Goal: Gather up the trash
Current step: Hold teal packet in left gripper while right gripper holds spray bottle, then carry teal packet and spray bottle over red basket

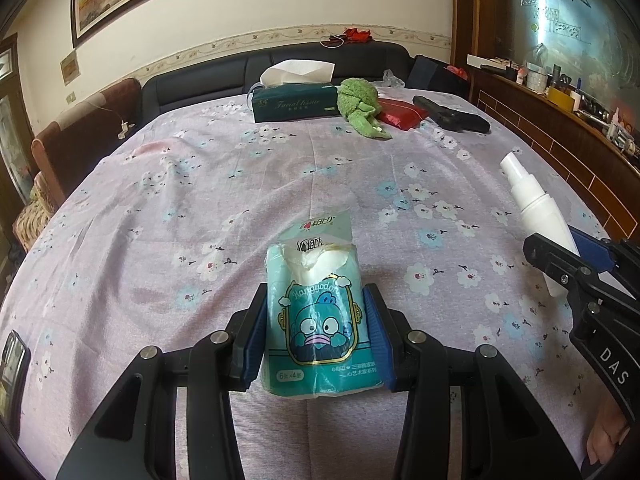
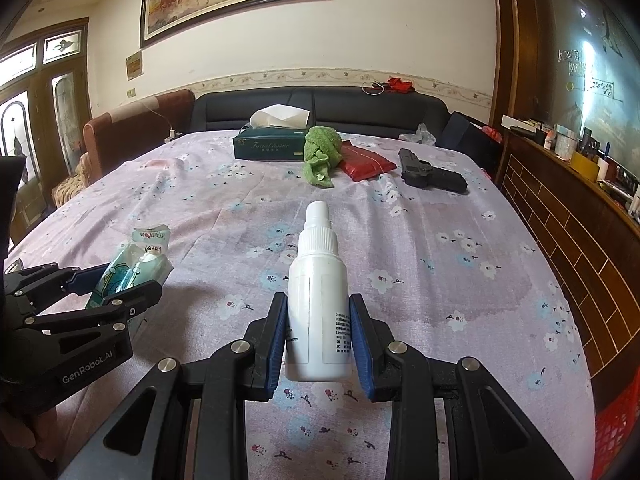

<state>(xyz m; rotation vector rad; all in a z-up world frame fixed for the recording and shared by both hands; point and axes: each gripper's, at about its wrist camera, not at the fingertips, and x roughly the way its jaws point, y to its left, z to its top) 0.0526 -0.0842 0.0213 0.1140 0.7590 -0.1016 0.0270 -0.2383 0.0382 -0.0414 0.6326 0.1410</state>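
Your left hand-held gripper clamps the tissue pack, its long axis pointing forward; your right hand-held gripper grips the spray bottle likewise, above the worktop.

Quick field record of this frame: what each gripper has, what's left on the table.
surface: table with floral cloth
left gripper: shut on tissue pack, torn open at top
right gripper: shut on spray bottle, white, cap pointing away
far end of table: tissue box, green cloth, red pouch, black pistol-shaped thing
near left edge: phone
trash bin: not seen
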